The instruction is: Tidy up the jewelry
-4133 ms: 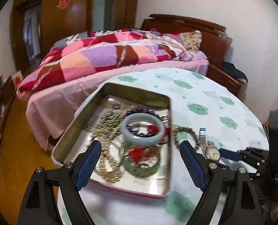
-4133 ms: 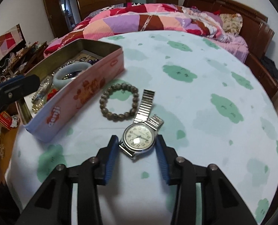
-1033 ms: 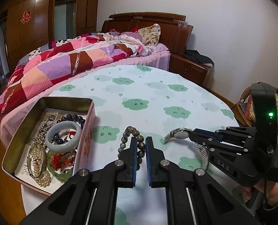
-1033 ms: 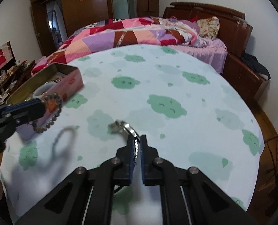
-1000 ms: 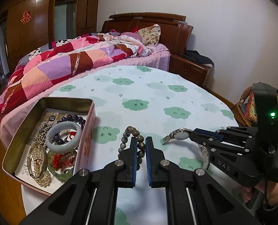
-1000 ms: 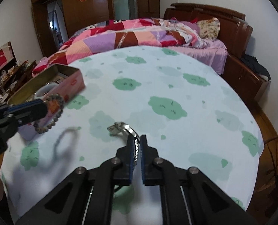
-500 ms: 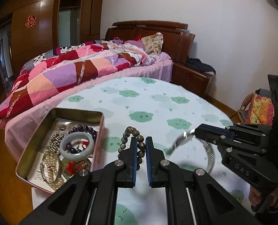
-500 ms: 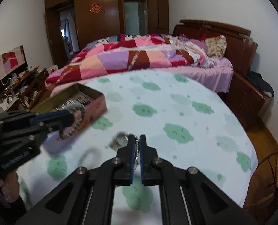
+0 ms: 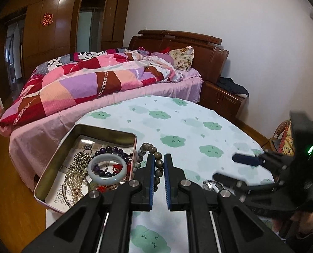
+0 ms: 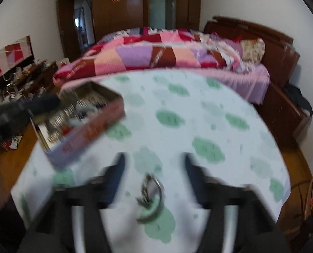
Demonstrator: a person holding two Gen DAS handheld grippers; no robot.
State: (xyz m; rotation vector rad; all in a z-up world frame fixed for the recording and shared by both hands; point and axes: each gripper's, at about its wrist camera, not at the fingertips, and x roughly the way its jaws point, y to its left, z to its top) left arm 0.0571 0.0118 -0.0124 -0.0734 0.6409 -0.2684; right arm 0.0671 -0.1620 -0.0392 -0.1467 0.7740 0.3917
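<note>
Seen from 2 wrist cameras over a round table (image 9: 177,126) draped in a white cloth with green cloud prints: left gripper (image 9: 158,164) clenched on a brown beaded bracelet (image 9: 148,148), blue pads pinching the near side of the loop while the beads arc up past the fingertips, just beside the right wall of an open metal tin (image 9: 57,158). Inside the tin, a pale jade bangle (image 9: 107,169) lying over a string of dark purple beads (image 9: 110,149), with pearl-coloured strands (image 9: 77,175) heaped along the left and a red-patterned piece partly hidden at the near end. Right gripper (image 10: 154,168) released, jaws just sprung wide apart, blue pads well clear on either side of a metal wristwatch (image 10: 150,196) below and between them, heavily blurred, so contact with the cloth not certain. In the left view, the same watch (image 9: 212,185) showing only as a sliver of silver case and band on the cloth behind the left gripper's right finger, under the spread fingers of the right gripper (image 9: 230,168). In the right view, the tin (image 10: 89,126) at the left edge of the table, the left gripper's dark tip (image 10: 44,104) over it. Behind the table, a bed (image 9: 93,88) under a patchwork quilt, dark wooden headboard and wardrobe doors beyond.
</note>
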